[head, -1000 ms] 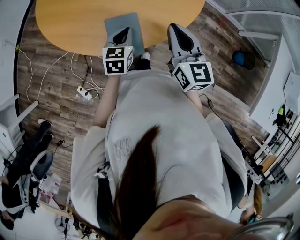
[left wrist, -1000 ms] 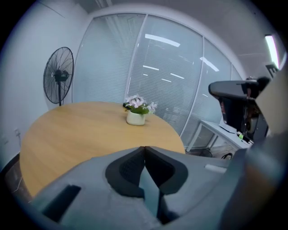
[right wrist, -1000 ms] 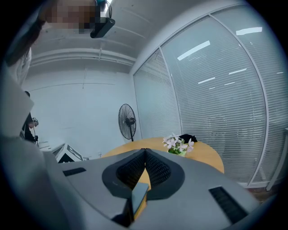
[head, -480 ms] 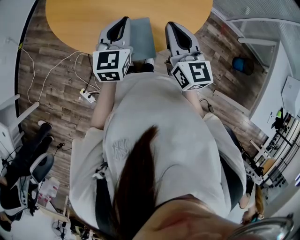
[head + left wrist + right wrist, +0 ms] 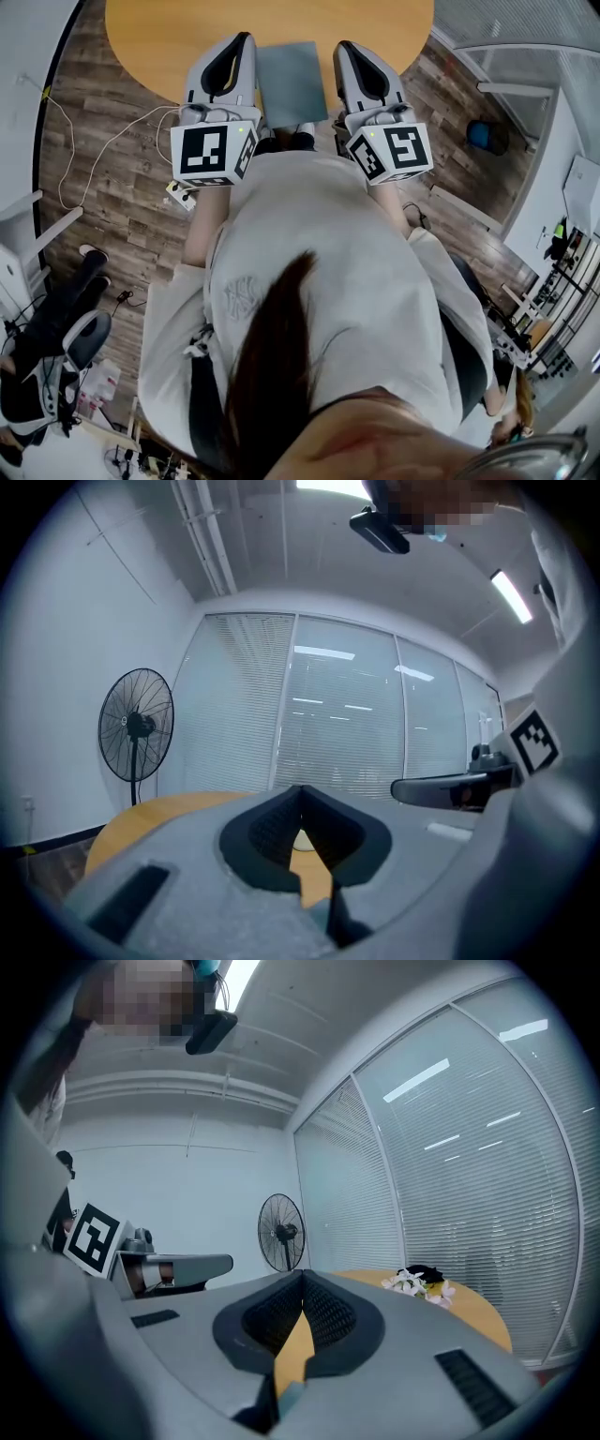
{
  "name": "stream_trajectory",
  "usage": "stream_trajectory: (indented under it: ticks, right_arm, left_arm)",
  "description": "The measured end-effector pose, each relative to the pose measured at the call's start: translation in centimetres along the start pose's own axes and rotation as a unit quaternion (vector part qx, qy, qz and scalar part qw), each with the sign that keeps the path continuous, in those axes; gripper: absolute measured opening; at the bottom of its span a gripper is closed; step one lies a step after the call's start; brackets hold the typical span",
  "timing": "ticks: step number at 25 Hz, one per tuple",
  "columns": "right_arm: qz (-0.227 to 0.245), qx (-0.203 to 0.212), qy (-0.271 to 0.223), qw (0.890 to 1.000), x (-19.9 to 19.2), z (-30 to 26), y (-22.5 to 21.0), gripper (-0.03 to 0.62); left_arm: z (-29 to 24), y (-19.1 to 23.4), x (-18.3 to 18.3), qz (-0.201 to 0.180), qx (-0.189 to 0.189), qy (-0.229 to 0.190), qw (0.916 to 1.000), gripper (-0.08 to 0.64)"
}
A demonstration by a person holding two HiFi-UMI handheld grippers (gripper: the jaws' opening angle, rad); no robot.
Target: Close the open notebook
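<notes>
Head view: notebook [image 5: 292,82], partly covered, between left gripper [image 5: 243,41], right gripper [image 5: 345,48]; jaws closed, empty.

Looks like an office meeting room: glass walls with closed blinds [image 5: 337,714], ceiling strip lights [image 5: 511,594], a pedestal fan [image 5: 136,726], a round wooden table [image 5: 150,37] at twelve o'clock (power strip [image 5: 181,194] on the plank floor [image 5: 94,141] at ten).
</notes>
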State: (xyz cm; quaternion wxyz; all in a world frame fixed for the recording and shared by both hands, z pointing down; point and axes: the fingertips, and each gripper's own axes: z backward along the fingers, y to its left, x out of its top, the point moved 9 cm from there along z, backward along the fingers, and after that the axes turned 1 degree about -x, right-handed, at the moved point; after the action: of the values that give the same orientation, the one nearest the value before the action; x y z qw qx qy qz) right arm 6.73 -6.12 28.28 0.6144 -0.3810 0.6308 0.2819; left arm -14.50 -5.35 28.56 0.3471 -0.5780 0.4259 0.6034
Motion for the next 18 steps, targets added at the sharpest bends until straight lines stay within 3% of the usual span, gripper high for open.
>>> stream_trajectory:
  ticks: [18]
  right_arm:
    - [-0.004, 0.019, 0.014, 1.0, -1.2, -0.1, 4.7, 0.003]
  left_arm:
    - [4.4, 0.6, -2.5, 0.023, -0.006, 0.011, 0.9997, 0.017]
